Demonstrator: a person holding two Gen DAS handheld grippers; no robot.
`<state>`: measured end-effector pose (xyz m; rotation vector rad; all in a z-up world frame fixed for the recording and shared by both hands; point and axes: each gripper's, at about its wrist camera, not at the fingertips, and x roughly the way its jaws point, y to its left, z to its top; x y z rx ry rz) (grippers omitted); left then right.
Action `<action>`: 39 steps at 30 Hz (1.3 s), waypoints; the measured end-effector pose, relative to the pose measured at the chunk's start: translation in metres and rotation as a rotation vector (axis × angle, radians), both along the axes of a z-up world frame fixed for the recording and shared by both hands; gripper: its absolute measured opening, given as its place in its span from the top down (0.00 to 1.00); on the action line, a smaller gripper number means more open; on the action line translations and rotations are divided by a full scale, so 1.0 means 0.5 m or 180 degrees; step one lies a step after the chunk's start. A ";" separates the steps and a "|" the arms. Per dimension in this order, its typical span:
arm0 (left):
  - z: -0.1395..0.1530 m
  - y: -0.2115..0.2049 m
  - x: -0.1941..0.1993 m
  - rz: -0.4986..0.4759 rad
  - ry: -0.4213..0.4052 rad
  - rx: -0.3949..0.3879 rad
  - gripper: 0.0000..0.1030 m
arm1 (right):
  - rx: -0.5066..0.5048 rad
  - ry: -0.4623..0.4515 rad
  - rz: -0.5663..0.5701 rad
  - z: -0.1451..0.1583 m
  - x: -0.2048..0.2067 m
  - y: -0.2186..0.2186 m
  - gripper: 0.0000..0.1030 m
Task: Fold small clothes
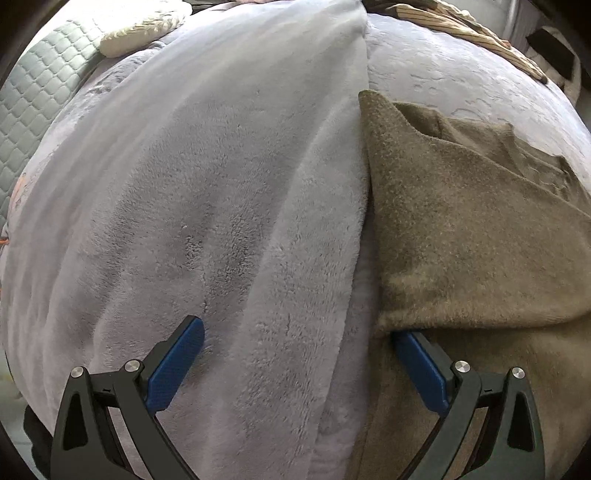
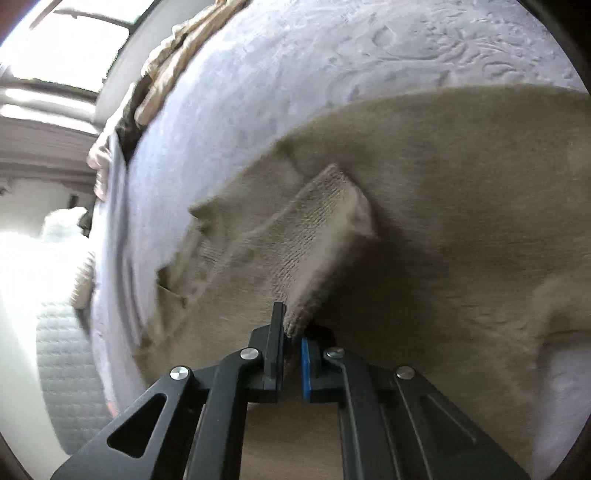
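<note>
An olive-brown knit garment point(image 1: 480, 229) lies on a pale lavender fleece blanket point(image 1: 221, 184) at the right of the left wrist view. My left gripper point(image 1: 297, 330) stands wide open over the blanket. Its right blue pad point(image 1: 417, 365) has its tip tucked under the garment's lower edge, and its left pad point(image 1: 177, 365) rests over bare fleece. In the right wrist view the same garment point(image 2: 461, 206) fills the middle. My right gripper point(image 2: 291, 325) is shut on the end of its ribbed sleeve point(image 2: 321, 236), which rises from the jaws across the garment's body.
A grey-green quilted mattress pad point(image 1: 33, 99) and a cream textured cushion point(image 1: 140, 29) sit at the far left. Striped beige clothes point(image 1: 461, 29) are piled at the back right, and these beige clothes point(image 2: 177, 55) also show near a bright window point(image 2: 74, 44).
</note>
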<state>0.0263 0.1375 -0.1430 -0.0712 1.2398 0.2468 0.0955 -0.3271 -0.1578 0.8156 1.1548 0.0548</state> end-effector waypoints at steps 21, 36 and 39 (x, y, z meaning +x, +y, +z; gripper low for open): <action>-0.011 0.036 0.056 0.0020 0.0216 -0.1878 0.82 | 0.0721 -0.0006 0.0232 -0.045 -0.049 0.063 0.57; 0.029 0.023 0.011 -0.0310 0.0057 -0.1032 0.24 | 0.0528 0.0088 0.0359 -0.060 -0.069 0.065 0.92; 0.055 -0.011 0.001 -0.0428 -0.0109 -0.0744 0.10 | 0.0468 0.0150 0.0429 -0.044 -0.069 0.059 0.79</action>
